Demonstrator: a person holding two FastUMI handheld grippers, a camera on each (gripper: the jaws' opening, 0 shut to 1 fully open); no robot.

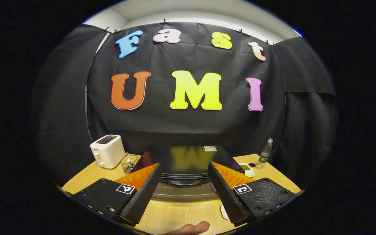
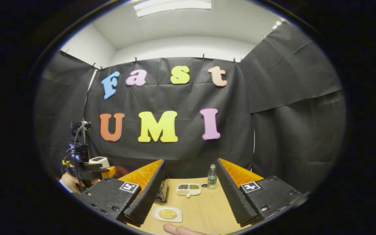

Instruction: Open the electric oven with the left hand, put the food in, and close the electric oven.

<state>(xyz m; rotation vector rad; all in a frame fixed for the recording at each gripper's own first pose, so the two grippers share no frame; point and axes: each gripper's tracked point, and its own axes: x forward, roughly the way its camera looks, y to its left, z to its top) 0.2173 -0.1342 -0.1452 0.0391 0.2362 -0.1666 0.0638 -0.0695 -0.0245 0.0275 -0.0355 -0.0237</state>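
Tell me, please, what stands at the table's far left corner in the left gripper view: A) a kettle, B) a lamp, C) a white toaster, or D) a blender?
C: a white toaster stands on the table at that corner, beside a small wire basket and left of the black oven.

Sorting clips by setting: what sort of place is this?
Likely a staged kitchen booth: black cloth wall, wooden table with a toaster, an electric oven and a plate of food.
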